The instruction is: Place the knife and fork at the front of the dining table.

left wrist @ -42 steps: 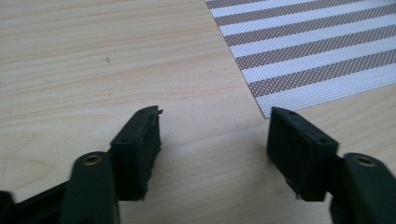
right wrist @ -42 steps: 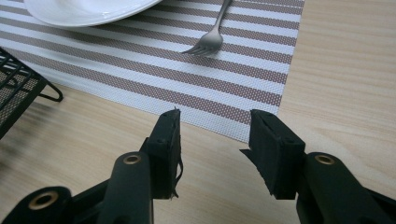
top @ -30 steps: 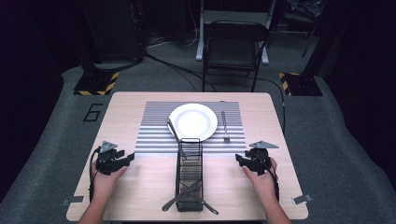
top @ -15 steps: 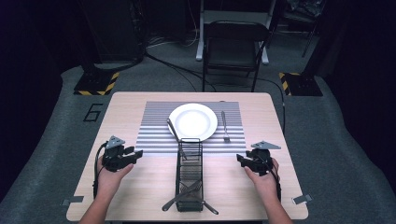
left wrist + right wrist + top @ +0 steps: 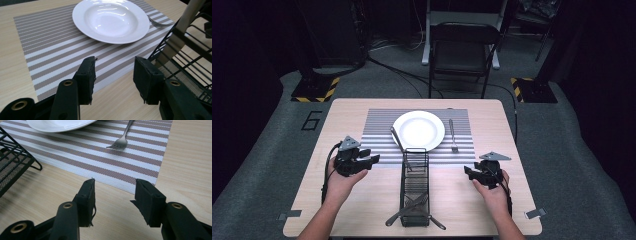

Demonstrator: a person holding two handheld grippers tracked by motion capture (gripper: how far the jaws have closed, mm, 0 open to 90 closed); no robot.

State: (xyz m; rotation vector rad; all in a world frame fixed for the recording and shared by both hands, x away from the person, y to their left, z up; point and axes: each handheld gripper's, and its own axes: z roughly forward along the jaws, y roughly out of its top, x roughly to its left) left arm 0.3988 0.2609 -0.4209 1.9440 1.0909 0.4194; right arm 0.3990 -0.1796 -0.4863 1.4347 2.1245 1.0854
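A white plate (image 5: 418,130) sits on a striped placemat (image 5: 379,125), with a fork (image 5: 452,136) to its right. A black wire basket (image 5: 414,182) stands in front of the plate. It has utensils (image 5: 411,214) lying at its near end and a metal handle (image 5: 397,141) leaning out at its far end. My left gripper (image 5: 373,160) hovers left of the basket, over the placemat's near corner. It is open, its jaws have just closed a little, and nothing is between them (image 5: 115,62). My right gripper (image 5: 468,172) rests open and empty (image 5: 115,183), right of the basket and short of the fork (image 5: 122,138).
The left gripper view has the plate (image 5: 111,20) ahead and the basket (image 5: 186,53) close on the right. A folding chair (image 5: 462,55) stands beyond the table's far edge. Bare wood (image 5: 357,210) lies either side of the basket.
My left gripper has lifted and moved forward and to the right, toward the placemat and basket. The right gripper has stayed still.
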